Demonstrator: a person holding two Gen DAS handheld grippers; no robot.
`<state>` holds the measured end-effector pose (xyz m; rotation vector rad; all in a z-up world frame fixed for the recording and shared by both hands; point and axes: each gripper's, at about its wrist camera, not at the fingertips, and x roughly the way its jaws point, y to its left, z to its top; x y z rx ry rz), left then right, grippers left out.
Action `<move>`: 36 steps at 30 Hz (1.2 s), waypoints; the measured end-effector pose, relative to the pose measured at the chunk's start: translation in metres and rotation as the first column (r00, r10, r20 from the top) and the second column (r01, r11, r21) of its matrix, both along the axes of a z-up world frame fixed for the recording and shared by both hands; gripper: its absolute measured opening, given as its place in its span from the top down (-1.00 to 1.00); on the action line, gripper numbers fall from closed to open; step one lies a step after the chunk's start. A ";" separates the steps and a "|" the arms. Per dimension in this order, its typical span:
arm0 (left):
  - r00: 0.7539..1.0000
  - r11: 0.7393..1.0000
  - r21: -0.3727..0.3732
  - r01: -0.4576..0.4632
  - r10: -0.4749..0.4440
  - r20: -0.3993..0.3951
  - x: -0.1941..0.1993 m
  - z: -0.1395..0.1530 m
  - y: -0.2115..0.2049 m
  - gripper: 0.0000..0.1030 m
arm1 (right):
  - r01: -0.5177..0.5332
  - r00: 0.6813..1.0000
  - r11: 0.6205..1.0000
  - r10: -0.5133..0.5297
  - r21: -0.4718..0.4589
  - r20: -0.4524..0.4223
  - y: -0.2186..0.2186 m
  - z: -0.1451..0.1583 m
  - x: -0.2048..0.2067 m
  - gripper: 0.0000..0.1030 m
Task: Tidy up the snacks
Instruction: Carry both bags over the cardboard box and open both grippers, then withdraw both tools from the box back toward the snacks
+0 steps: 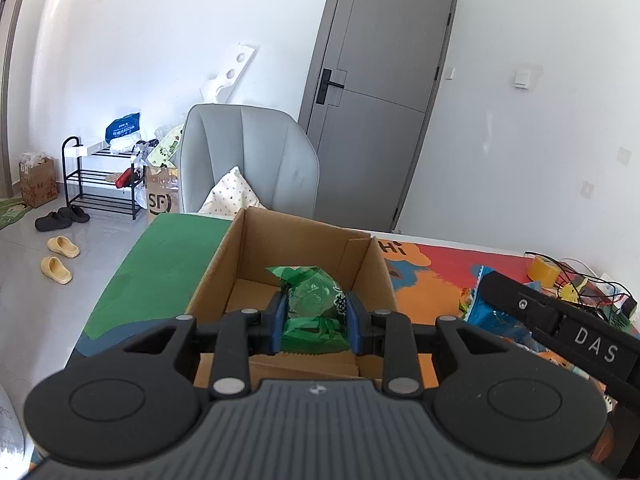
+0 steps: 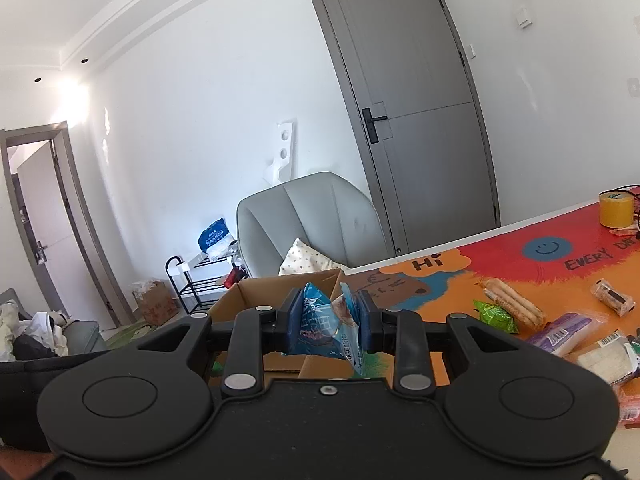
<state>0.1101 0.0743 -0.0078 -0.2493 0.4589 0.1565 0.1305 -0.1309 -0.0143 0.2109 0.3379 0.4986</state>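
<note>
Left tongs [image 1: 316, 322]: blue pads clamped on both sides of a green snack packet [image 1: 314, 308], nearly closed, packet squeezed between them. Packet sits over the open cardboard box [image 1: 296, 240], above its floor; whether it touches the floor I can't tell. Box flaps are up; nothing else shows inside it from this view.

Right tongs [image 2: 330, 320]: also nearly closed, pinching a blue snack bag [image 2: 326, 328]. Bag is crumpled, with its lower corner hanging below the pads. It's held near the box's corner, box [image 2: 256, 292] just behind and below it in the right wrist view. The left wrist view shows the right tool's black body [image 1: 560, 320], marked "DAS", coming in from the right, beside the box.

Box stands on the table [image 2: 460, 304], on a colourful mat with "Hi" and a smiley printed on it.

Remaining snacks lie on the mat, right of the box: a second green packet [image 2: 496, 316], a clear pack of long biscuits [image 2: 514, 300] touching it, a small wrapped bar [image 2: 612, 298] further right, a purple-and-white pack [image 2: 560, 330], and more wrappers at the frame edge, too cut off to identify. A yellow tape roll [image 2: 616, 210] sits at the far edge of the table.

Background: grey armchair [image 1: 248, 156] behind the table, grey door [image 1: 380, 92] closed.
</note>
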 end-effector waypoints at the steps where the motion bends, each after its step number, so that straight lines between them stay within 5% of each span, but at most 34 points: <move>1: 1.000 1.000 -0.001 -0.002 0.002 -0.006 0.002 -0.002 0.001 0.43 | -0.002 1.000 1.000 0.002 0.002 -0.002 0.001 -0.001 0.002 0.43; 12: 0.996 0.997 -0.040 -0.062 0.060 -0.061 0.017 -0.014 0.023 0.36 | -0.025 0.999 1.000 0.025 0.007 -0.038 0.012 -0.006 0.014 0.43; 18: 0.995 0.994 -0.053 -0.095 0.094 -0.023 0.005 -0.008 0.036 0.31 | -0.050 0.997 0.999 0.050 0.000 -0.050 0.028 -0.008 0.022 0.43; 26: 0.988 0.987 -0.059 -0.152 0.151 -0.017 -0.008 -0.004 0.050 -0.06 | -0.117 0.992 0.993 0.118 0.007 -0.048 0.054 -0.005 0.027 0.41; 29: 0.983 0.982 -0.048 -0.183 0.182 -0.024 -0.010 -0.003 0.051 -0.41 | -0.156 0.986 0.988 0.155 -0.015 -0.065 0.061 -0.004 0.027 0.06; 31: 0.980 0.979 -0.037 -0.199 0.199 -0.011 -0.014 -0.002 0.050 -0.60 | -0.141 0.989 0.990 0.141 0.003 -0.052 0.053 -0.003 0.022 -0.62; 36: 0.979 0.979 -0.027 -0.204 0.204 -0.005 -0.016 0.003 0.038 -0.71 | -0.075 0.997 0.997 0.074 -0.013 -0.015 0.030 0.004 0.009 -0.87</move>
